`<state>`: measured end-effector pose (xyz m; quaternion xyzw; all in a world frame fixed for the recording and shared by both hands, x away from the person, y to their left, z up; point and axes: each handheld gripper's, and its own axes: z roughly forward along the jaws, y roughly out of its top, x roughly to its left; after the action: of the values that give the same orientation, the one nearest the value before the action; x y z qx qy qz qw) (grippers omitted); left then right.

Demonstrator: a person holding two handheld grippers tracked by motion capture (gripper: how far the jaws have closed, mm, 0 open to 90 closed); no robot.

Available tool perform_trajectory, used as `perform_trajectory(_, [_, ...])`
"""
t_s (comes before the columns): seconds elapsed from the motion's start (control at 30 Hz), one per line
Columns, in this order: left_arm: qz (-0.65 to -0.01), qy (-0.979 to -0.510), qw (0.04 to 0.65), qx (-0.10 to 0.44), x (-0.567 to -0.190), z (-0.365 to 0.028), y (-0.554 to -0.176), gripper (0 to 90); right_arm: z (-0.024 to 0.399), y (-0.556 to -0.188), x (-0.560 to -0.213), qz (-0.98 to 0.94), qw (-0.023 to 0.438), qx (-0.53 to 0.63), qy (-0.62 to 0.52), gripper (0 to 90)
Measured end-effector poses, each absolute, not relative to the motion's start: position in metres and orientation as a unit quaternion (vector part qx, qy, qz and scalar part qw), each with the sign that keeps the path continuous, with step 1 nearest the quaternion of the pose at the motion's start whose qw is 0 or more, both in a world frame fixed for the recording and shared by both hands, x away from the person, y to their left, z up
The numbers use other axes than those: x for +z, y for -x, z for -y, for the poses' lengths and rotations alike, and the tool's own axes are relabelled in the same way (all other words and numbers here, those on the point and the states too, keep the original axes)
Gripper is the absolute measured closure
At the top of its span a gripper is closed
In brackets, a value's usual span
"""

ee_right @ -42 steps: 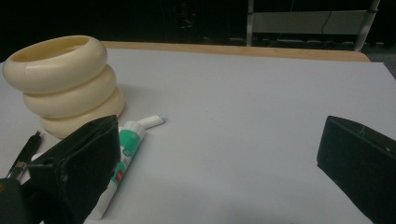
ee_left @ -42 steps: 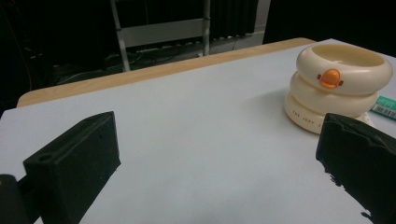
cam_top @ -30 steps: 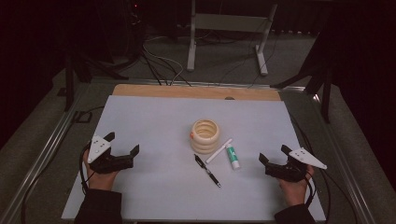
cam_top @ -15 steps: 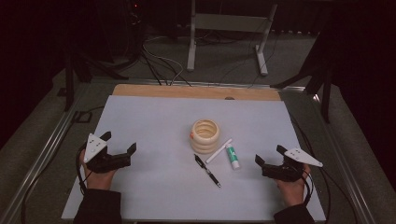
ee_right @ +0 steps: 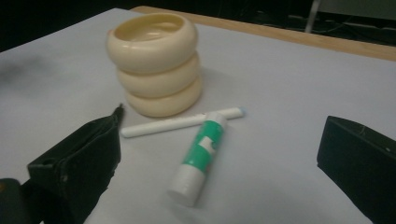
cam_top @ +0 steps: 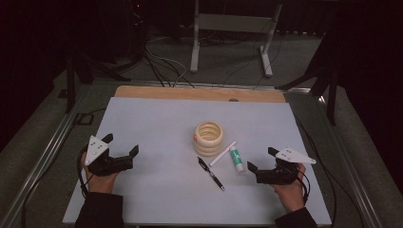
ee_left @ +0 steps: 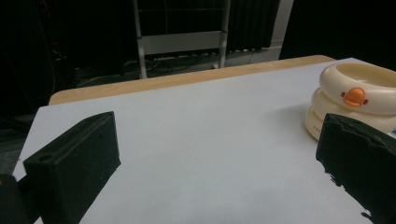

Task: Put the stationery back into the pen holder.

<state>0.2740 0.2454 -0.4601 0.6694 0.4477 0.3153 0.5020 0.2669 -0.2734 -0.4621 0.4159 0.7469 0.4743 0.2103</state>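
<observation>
Both tools, left tool [cam_top: 121,145] and right tool [cam_top: 260,159], gape wide, seemingly empty.

one ringed cream holder [cam_top: 208,137], two pens [cam_top: 211,174], one green-labelled tube [cam_top: 236,159]

In your left gripper view, the cream ribbed holder [ee_left: 355,100] is cut by the right edge, and your right-hand jaw hides its lower part. The small print on its bottom ring is too small to read.

In your right gripper view, the black pen [ee_right: 118,111] shows just its tip; the left-hand jaw covers the rest. The markings on the green and white tube [ee_right: 201,154] are blurred.

In the high view, the bottom edge cuts both your sleeves.
</observation>
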Motion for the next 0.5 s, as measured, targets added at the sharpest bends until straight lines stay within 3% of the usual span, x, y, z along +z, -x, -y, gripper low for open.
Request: perform_trajectory(0.5, [-0.445, -0.671, 0.499, 0.321, -0.458, -0.244, -0.273, 0.0, 0.235, -0.276, -0.454, -0.792, 0.175, 0.433, -0.392, 0.0])
